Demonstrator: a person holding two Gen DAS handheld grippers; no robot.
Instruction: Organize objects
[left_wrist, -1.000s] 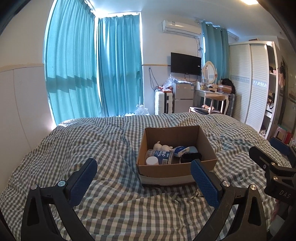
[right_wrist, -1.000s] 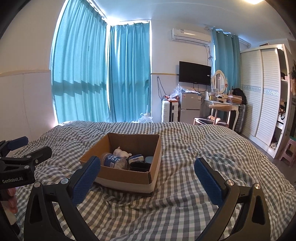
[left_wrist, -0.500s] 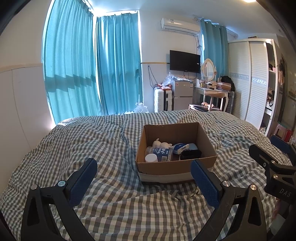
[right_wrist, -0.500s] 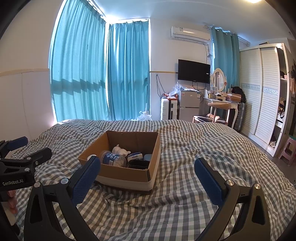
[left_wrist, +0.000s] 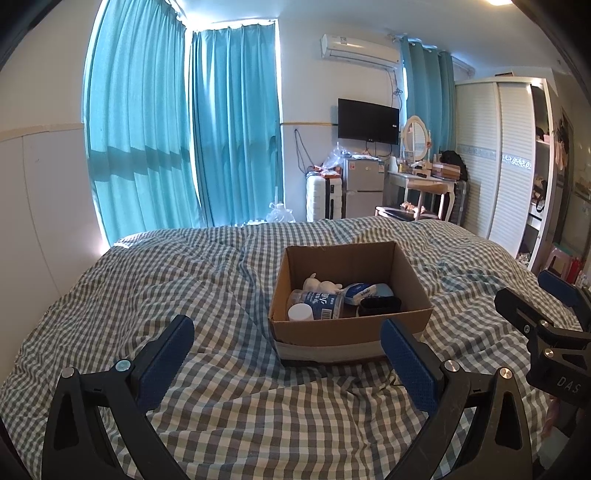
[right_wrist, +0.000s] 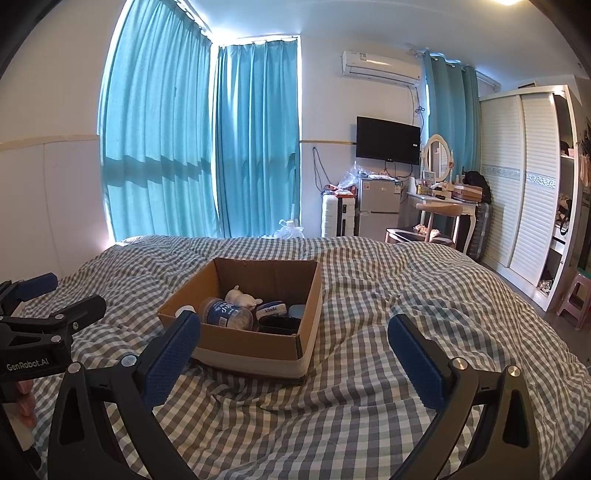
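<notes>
An open cardboard box (left_wrist: 347, 334) sits on the checked bed cover; it also shows in the right wrist view (right_wrist: 255, 349). Inside lie a clear bottle with a blue label (left_wrist: 314, 302), a small white plush toy (left_wrist: 321, 285), a blue and white tissue pack (left_wrist: 360, 291) and a black item (left_wrist: 380, 305). My left gripper (left_wrist: 286, 350) is open and empty, held above the bed just in front of the box. My right gripper (right_wrist: 293, 349) is open and empty, in front of the box and to its right.
The grey and white checked bed cover (left_wrist: 184, 280) fills the foreground. Teal curtains (left_wrist: 184, 140) hang behind the bed. A white suitcase (left_wrist: 323, 199), small fridge (left_wrist: 362, 186), dressing table (left_wrist: 424, 181) and white wardrobe (left_wrist: 506, 158) stand beyond the bed's far edge.
Both grippers have risen and tilted slightly, so the box sits a little lower and farther off in both views. Both stay open and empty.
</notes>
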